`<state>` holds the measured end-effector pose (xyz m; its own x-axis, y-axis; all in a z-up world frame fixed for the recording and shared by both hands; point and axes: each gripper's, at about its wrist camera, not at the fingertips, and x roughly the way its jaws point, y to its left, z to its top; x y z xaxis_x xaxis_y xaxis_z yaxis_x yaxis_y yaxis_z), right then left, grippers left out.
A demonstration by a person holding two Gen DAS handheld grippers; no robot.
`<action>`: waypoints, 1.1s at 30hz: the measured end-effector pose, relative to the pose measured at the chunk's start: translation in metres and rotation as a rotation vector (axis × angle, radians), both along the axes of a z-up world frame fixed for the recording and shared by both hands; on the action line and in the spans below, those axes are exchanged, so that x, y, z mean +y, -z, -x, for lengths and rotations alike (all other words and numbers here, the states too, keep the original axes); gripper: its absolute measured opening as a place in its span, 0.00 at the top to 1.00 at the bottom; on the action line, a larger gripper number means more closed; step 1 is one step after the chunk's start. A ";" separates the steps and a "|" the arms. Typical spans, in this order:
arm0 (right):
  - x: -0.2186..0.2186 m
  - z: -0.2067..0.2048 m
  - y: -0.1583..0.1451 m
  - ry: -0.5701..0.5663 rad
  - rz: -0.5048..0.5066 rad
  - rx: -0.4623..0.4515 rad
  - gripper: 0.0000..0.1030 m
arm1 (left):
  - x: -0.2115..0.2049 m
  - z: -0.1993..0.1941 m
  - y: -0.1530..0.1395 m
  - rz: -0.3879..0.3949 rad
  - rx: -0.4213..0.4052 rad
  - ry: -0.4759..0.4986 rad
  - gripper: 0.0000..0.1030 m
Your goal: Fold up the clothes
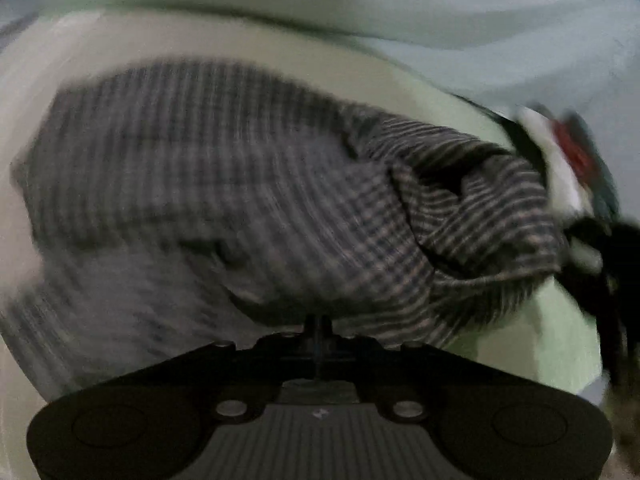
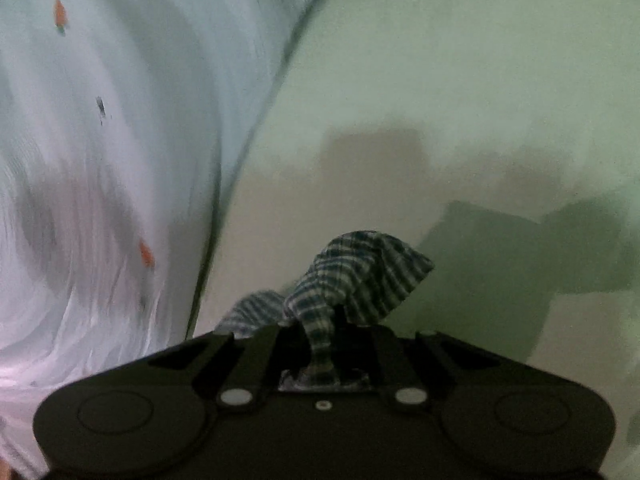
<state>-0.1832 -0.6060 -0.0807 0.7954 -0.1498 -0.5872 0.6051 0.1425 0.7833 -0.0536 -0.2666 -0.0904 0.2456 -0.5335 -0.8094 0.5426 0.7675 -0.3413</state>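
Observation:
A grey and white checked garment (image 1: 240, 184) hangs spread in front of my left gripper (image 1: 318, 326), which is shut on its lower edge. Its right end bunches up toward my right gripper, which shows at the right edge of the left wrist view (image 1: 576, 184). In the right wrist view my right gripper (image 2: 320, 332) is shut on a pinched corner of the same checked garment (image 2: 360, 276), which sticks up between the fingers. The frames are blurred by motion.
A pale green wall (image 2: 460, 80) fills the background. A light blue sheet with small orange marks (image 2: 100, 140) lies to the left, and it also shows across the top of the left wrist view (image 1: 440, 8).

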 end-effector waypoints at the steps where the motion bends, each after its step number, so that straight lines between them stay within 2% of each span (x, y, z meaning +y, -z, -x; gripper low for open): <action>1: -0.015 -0.004 -0.009 0.011 0.031 -0.003 0.93 | -0.001 -0.002 -0.006 0.005 -0.025 -0.002 1.00; 6: -0.062 -0.036 -0.070 0.002 0.220 -0.054 0.93 | -0.007 -0.014 -0.033 0.028 -0.153 -0.010 1.00; 9: -0.054 -0.077 -0.098 -0.046 0.295 -0.111 0.93 | -0.011 -0.020 -0.050 0.042 -0.229 -0.015 1.00; 11: -0.042 -0.108 -0.108 -0.093 0.310 -0.158 0.93 | -0.011 -0.026 -0.059 0.051 -0.272 -0.023 1.00; 14: -0.011 -0.163 -0.107 -0.217 0.315 -0.172 0.91 | 0.001 -0.046 -0.053 0.048 -0.234 -0.095 1.00; 16: 0.006 -0.202 -0.098 -0.313 0.298 -0.136 0.89 | 0.009 -0.058 -0.048 0.039 -0.218 -0.137 0.98; 17: 0.013 -0.213 -0.092 -0.339 0.295 -0.117 0.85 | 0.011 -0.063 -0.044 0.032 -0.206 -0.154 0.97; 19: 0.022 -0.217 -0.087 -0.343 0.334 -0.082 0.68 | 0.010 -0.071 -0.039 0.021 -0.177 -0.173 0.81; 20: 0.024 -0.214 -0.087 -0.341 0.369 -0.062 0.59 | 0.009 -0.074 -0.037 0.016 -0.164 -0.181 0.76; 22: 0.023 -0.198 -0.084 -0.325 0.443 -0.014 0.43 | 0.007 -0.075 -0.036 0.001 -0.151 -0.175 0.60; 24: 0.019 -0.169 -0.079 -0.289 0.509 0.044 0.12 | 0.004 -0.072 -0.036 -0.017 -0.148 -0.156 0.50; 25: 0.016 -0.150 -0.076 -0.266 0.535 0.076 0.08 | 0.000 -0.070 -0.034 -0.027 -0.149 -0.149 0.48; 28: 0.004 -0.095 -0.069 -0.192 0.574 0.152 0.06 | -0.017 -0.063 -0.027 -0.052 -0.139 -0.129 0.46; 33: -0.020 -0.010 -0.041 -0.040 0.508 0.210 0.05 | -0.055 -0.046 -0.022 -0.064 -0.126 -0.059 0.44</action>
<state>-0.1730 -0.6262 -0.0395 0.6795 -0.4283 -0.5957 0.7276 0.4972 0.4726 -0.0073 -0.3213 -0.0687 0.3767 -0.4633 -0.8021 0.5312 0.8175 -0.2227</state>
